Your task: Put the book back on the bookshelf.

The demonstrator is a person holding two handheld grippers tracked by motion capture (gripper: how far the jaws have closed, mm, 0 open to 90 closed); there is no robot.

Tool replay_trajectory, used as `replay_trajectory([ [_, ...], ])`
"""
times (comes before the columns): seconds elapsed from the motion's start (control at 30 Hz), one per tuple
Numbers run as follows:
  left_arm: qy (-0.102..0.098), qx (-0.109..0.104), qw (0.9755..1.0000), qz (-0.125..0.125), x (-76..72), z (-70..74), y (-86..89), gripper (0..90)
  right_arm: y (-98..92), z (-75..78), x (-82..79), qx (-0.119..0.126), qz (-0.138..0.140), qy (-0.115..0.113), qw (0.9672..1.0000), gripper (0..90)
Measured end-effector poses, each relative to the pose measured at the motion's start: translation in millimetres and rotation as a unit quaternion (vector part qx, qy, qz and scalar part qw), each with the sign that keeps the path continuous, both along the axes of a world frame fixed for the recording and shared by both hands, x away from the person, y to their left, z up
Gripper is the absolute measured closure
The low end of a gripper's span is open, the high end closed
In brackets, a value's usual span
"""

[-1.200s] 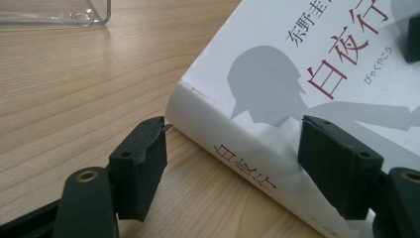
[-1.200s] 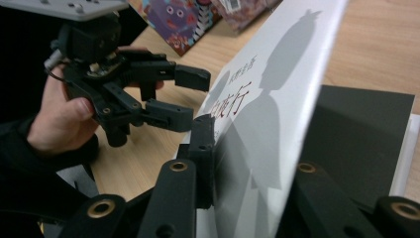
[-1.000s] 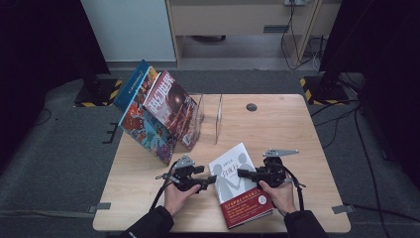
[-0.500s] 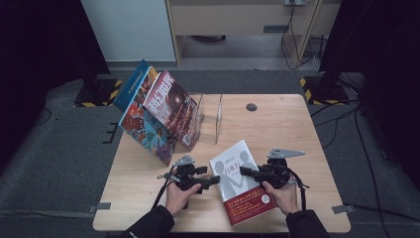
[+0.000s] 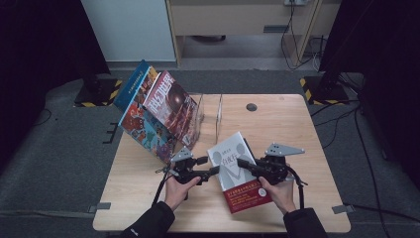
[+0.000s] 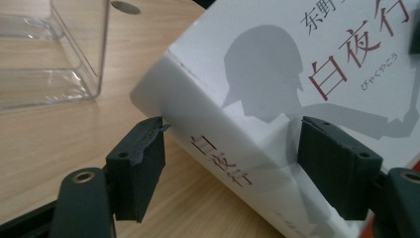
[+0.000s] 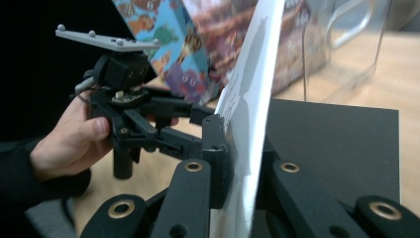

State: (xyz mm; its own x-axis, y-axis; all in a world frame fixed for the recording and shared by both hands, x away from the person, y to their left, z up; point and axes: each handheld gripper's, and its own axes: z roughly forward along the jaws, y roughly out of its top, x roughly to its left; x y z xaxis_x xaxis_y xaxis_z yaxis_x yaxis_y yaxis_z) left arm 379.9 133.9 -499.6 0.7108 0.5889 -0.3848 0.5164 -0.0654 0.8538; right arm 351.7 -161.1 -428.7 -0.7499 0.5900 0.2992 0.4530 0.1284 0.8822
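A thick white paperback book (image 5: 236, 168) with a grey silhouette, red title characters and a red bottom band lies tilted on the pale wooden table (image 5: 297, 124), its right side lifted. The right tongs (image 5: 242, 162) are clenched on the book's front cover, seen edge-on in the right gripper view (image 7: 247, 124). The left tongs (image 5: 214, 170) stand released, jaws wide on either side of the book's spine corner (image 6: 208, 134), one pad just at its edge, having closed slightly. A clear acrylic book stand (image 5: 210, 111) holding colourful illustrated books (image 5: 158, 116) sits behind.
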Motion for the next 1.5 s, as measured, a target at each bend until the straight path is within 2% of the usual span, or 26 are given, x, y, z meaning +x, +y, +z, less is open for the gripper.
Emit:
replay_trajectory([
  [0.07, 0.001, -0.003, 1.0000, -0.002, 0.9, -0.2, 0.6, 26.5, 5.6, 2.7, 0.0, 0.001, -0.010, -0.020, 0.9997, 83.3],
  [0.13, 0.005, -0.008, 1.0000, -0.004, 0.3, -0.9, 0.3, 24.5, 4.5, 1.8, -1.8, 0.003, -0.009, -0.027, 0.9996, 83.2],
  [0.23, 0.001, -0.015, 0.9998, -0.013, -1.4, 0.7, -2.2, 24.0, -7.5, -3.2, -5.2, 0.024, -0.005, -0.023, 0.9994, 83.5],
  [0.53, 0.002, -0.019, 0.9995, -0.025, 1.5, 0.3, -9.5, 23.2, -24.2, -1.8, -17.6, 0.006, 0.006, -0.027, 0.9996, 82.9],
  [0.8, 0.003, -0.005, 0.9997, -0.022, 1.9, 0.0, -11.3, 21.8, -23.6, -1.4, -14.1, 0.000, 0.007, -0.020, 0.9998, 82.7],
  [1.0, 0.005, 0.021, 0.9996, -0.017, 3.7, -4.3, -9.3, 26.2, -20.9, -6.2, 4.7, 0.005, 0.005, 0.029, 0.9996, 82.7],
  [1.2, 0.010, 0.039, 0.9989, -0.021, 4.5, -11.0, -10.6, 26.5, -23.1, -13.3, 15.1, 0.009, -0.023, 0.070, 0.9973, 82.5],
  [1.3, 0.011, 0.043, 0.9988, -0.019, 4.9, -12.1, -9.3, 26.5, -25.9, -17.4, 16.4, 0.016, -0.053, 0.096, 0.9938, 82.5],
  [1.4, 0.012, 0.044, 0.9988, -0.018, 5.0, -12.8, -8.8, 26.5, -30.7, -24.8, 19.3, 0.021, -0.085, 0.128, 0.9879, 82.0],
  [1.5, 0.014, 0.047, 0.9986, -0.021, 5.1, -14.4, -9.8, 26.5, -35.6, -32.4, 23.4, 0.024, -0.102, 0.152, 0.9828, 80.9],
])
